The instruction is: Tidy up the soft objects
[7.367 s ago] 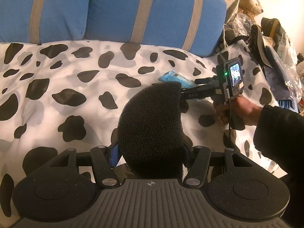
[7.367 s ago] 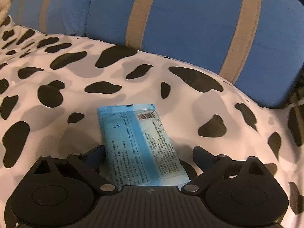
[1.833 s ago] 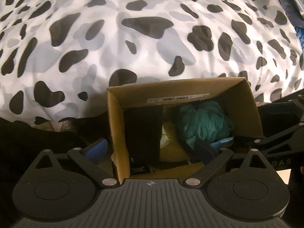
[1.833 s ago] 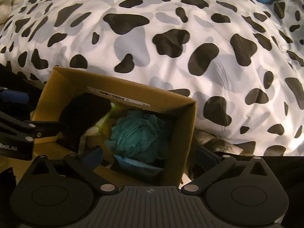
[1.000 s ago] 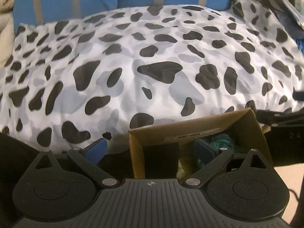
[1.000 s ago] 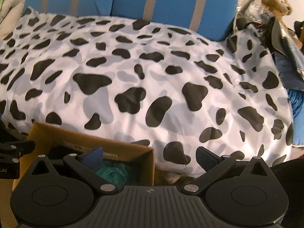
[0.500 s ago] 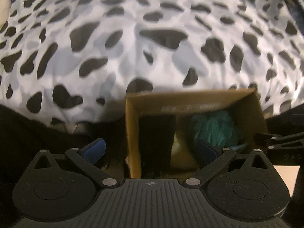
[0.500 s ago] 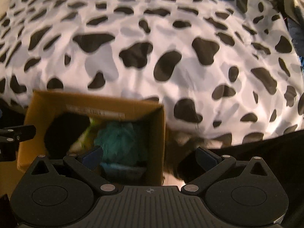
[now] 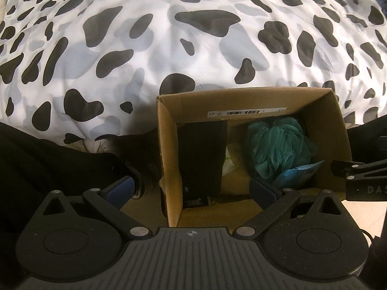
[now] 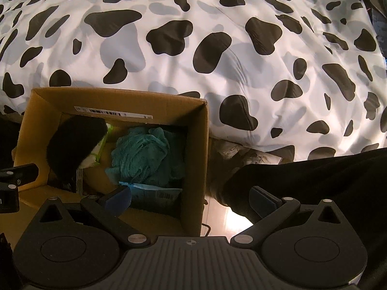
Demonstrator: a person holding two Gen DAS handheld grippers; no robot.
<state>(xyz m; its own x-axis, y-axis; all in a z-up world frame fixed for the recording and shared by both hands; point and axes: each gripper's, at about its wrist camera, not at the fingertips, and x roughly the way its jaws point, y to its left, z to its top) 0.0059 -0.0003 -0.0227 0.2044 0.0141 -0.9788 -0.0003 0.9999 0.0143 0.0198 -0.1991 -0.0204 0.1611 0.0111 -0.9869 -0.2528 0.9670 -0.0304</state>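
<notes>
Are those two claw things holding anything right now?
No. The left gripper and right gripper are both open and empty; the black sponge and teal bath pouf lie in the cardboard box.

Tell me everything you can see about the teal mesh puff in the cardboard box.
The teal mesh puff is a bunched, ruffled ball of netting that looks soft and light. It sits loose inside the open cardboard box, against its right wall, resting partly on a light blue packet. A black foam block stands apart to its left. Neither set of tongs touches it.
</notes>
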